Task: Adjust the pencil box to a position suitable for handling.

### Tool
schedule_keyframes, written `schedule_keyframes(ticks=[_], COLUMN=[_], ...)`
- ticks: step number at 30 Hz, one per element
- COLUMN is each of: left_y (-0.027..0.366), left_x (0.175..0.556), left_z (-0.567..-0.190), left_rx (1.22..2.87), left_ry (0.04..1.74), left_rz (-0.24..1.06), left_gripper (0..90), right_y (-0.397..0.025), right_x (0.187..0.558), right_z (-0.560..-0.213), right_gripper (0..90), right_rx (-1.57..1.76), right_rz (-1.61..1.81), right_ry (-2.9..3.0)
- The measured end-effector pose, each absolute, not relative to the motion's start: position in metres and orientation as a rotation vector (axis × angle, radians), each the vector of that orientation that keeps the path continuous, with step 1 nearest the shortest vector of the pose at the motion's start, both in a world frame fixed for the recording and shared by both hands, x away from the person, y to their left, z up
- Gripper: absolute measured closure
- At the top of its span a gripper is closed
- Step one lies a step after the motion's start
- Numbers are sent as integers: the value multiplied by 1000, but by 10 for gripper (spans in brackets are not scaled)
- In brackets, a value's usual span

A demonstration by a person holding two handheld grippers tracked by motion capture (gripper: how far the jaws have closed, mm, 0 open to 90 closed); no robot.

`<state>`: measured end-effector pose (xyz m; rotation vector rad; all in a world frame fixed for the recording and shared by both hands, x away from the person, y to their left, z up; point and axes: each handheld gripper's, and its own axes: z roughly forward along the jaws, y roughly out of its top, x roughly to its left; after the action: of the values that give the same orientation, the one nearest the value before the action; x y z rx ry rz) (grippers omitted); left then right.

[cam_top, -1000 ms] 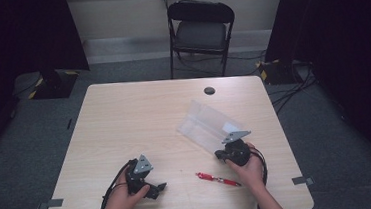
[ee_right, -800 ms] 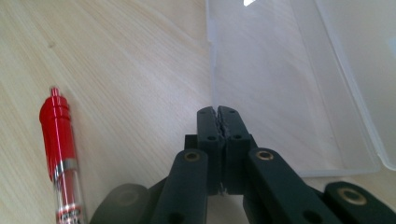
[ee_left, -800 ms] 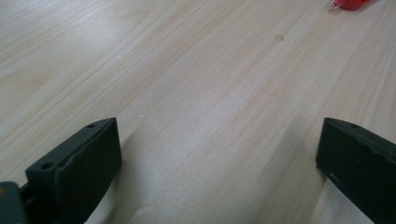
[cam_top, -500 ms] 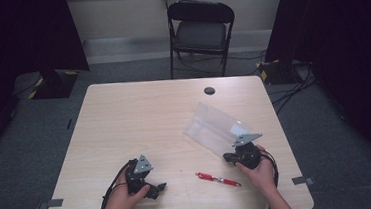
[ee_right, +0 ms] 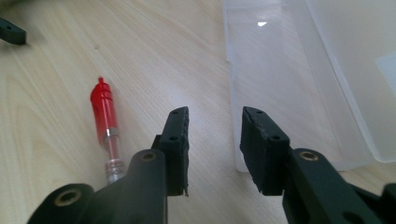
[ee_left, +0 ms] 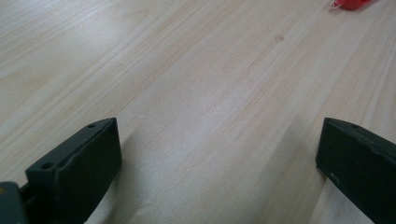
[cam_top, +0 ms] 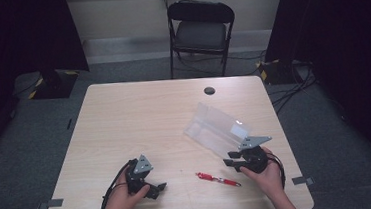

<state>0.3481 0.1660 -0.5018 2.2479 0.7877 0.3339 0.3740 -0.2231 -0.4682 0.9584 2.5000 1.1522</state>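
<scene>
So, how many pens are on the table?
1. The pen lies near the front edge of the table, between the two tongs and nearer the right tongs. It is just in front of the clear box. Nothing seems to hide another.

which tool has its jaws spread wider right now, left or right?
The left tool: its jaws stand far apart over bare table. The right tool shows a narrow gap, between the red pen and clear plastic case.

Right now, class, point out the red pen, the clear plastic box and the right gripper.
red pen (ee_right: 103, 108), right gripper view, red barrel
clear plastic box (cam_top: 214, 127), high view, open lid
right gripper (ee_right: 215, 140), right gripper view, between its fingertips
</scene>
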Motion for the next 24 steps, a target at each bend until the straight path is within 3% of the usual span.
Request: schedule_keyframes(ticks=[15,24], left_y=[166,166], left_x=[348,348], left_z=[-502,-502], left_rx=[2248,2249], left_ry=[787,787], left_rz=[334,335], left_gripper=[0,0], right_y=[-237,-243], right_x=[363,360], right_z=[-468,-474], right_gripper=[350,277], right_rx=[1009,1042], right_rz=[1212,1250], right_ry=[2463,2475])
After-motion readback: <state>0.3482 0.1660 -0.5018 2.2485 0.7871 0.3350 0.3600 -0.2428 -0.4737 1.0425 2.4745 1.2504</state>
